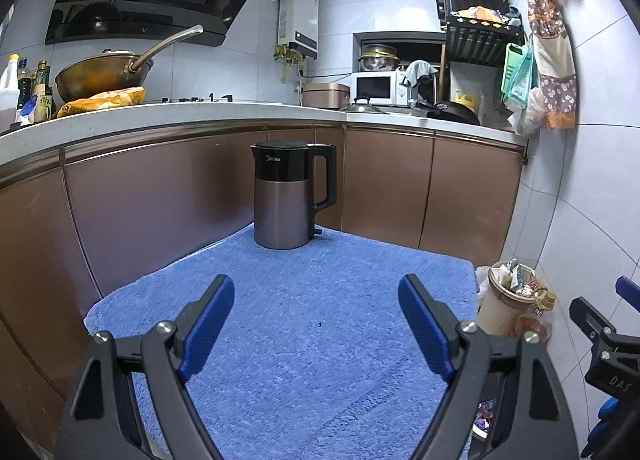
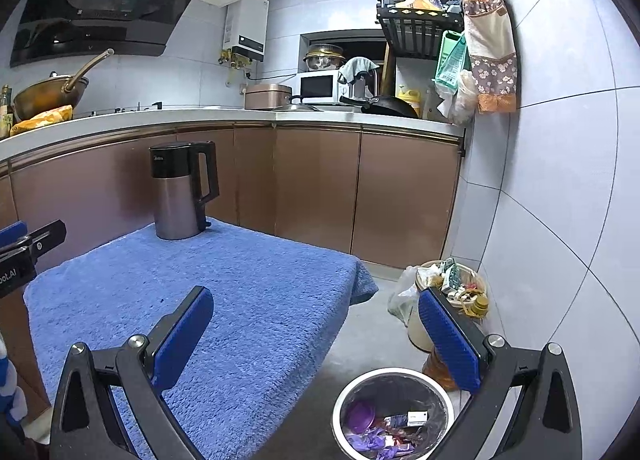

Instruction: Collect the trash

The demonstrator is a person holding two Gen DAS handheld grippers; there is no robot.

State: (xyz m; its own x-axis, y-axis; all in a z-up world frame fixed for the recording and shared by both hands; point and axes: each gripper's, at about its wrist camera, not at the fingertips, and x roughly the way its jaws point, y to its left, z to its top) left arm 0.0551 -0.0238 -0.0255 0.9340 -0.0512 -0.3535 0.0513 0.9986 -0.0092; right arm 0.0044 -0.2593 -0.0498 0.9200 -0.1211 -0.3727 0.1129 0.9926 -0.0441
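My left gripper (image 1: pixel 316 300) hangs open over the blue towel-covered table (image 1: pixel 304 324), nothing between its blue pads. My right gripper (image 2: pixel 316 312) is open too, spanning the table's right edge and the floor. Below it on the floor stands a round metal trash bin (image 2: pixel 394 376) holding purple wrappers and small packets (image 2: pixel 384 428). The bin shows only as a sliver (image 1: pixel 485 418) in the left wrist view. The right gripper (image 1: pixel 608 336) appears at the right edge of the left view, and the left gripper's finger (image 2: pixel 36 236) at the left edge of the right view.
A black and grey electric kettle (image 1: pixel 290 194) stands at the table's far edge. An overfilled beige bin (image 2: pixel 448 292) with a white bag and an oil bottle (image 2: pixel 444 368) sit by the tiled wall. Brown cabinets (image 2: pixel 320 188) and a cluttered counter lie behind.
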